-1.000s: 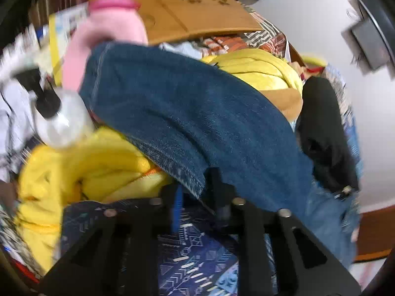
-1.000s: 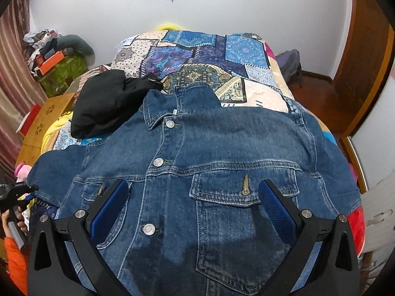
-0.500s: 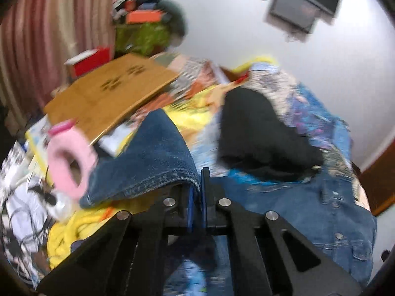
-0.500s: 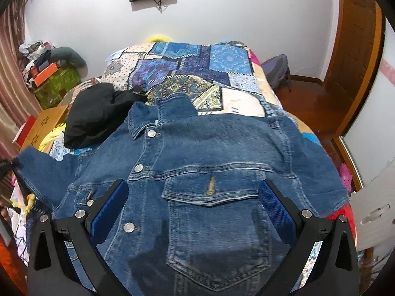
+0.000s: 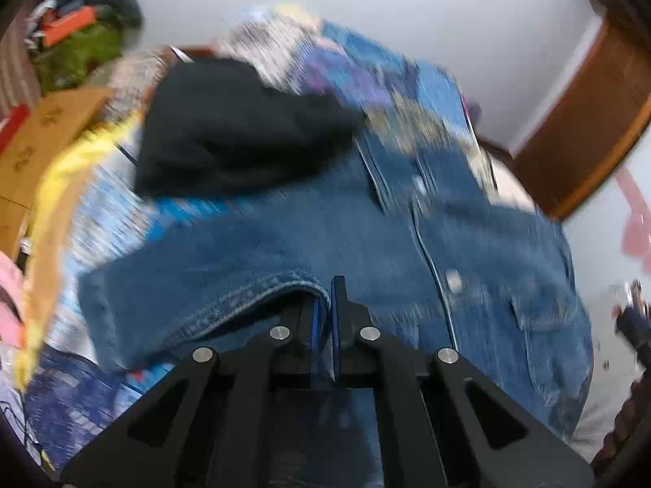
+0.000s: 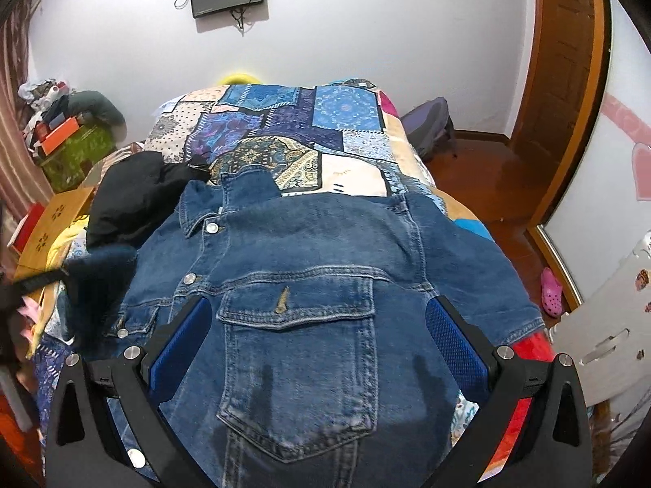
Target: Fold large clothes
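A blue denim jacket (image 6: 317,268) lies front-up on the patchwork bed (image 6: 346,122), collar toward the far wall. My left gripper (image 5: 325,305) is shut on the cuff of the jacket's left sleeve (image 5: 211,284) and holds it raised at the jacket's left side; the lifted sleeve shows blurred in the right wrist view (image 6: 97,280). The jacket body also shows in the left wrist view (image 5: 488,252). My right gripper (image 6: 317,341) is open and empty, hovering over the chest pocket (image 6: 297,305).
A black garment (image 6: 134,195) lies at the jacket's left shoulder. Yellow cloth (image 5: 57,203), a wooden board (image 6: 53,227) and a green box (image 6: 73,150) crowd the bed's left side. A door (image 6: 565,61) and white rack (image 6: 606,317) stand on the right.
My left gripper has swung the sleeve up and inward toward the jacket body, and its view now faces across the jacket. My right gripper has drawn back a little.
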